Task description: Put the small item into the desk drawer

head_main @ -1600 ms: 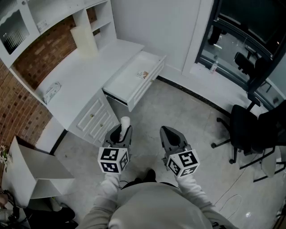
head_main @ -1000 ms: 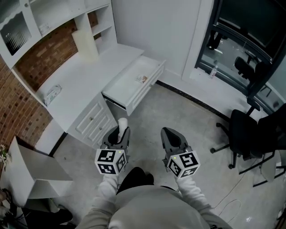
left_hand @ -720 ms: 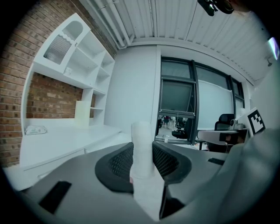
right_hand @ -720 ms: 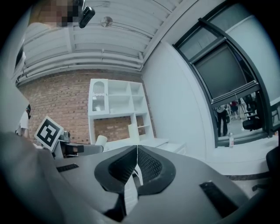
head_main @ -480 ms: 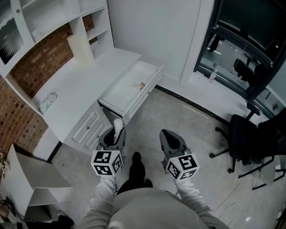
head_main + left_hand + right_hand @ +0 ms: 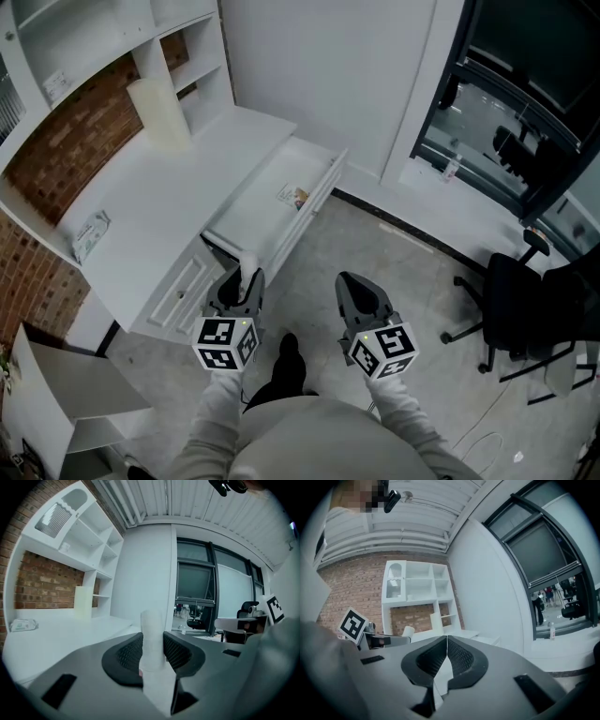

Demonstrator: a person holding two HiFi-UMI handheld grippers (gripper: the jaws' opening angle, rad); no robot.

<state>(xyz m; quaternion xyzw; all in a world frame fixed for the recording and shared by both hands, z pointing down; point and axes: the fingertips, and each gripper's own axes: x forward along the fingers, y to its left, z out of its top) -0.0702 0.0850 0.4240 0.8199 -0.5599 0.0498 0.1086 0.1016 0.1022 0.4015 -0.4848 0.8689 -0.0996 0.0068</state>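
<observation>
A small white cylinder (image 6: 249, 262) stands upright between the jaws of my left gripper (image 6: 246, 281), which is shut on it. In the left gripper view the white cylinder (image 6: 152, 637) fills the gap of the left gripper (image 6: 152, 649), both ribbed pads pressing on it. The desk drawer (image 6: 314, 208) is pulled open just ahead of the left gripper, with a small printed card (image 6: 293, 196) lying inside. My right gripper (image 6: 352, 281) hovers over the floor to the right, shut with nothing in it; in its own view the right gripper (image 6: 446, 649) has its pads meeting.
A white desk (image 6: 150, 202) with shelves runs along the brick wall at left, bearing a tall cream block (image 6: 159, 112) and a packet (image 6: 88, 233). A white box (image 6: 70, 375) stands at lower left. A black office chair (image 6: 511, 295) is at right, by the dark window.
The desk and open drawer have come closer and slid down the head view. Both grippers have advanced level toward the drawer. The left still holds the cylinder.
</observation>
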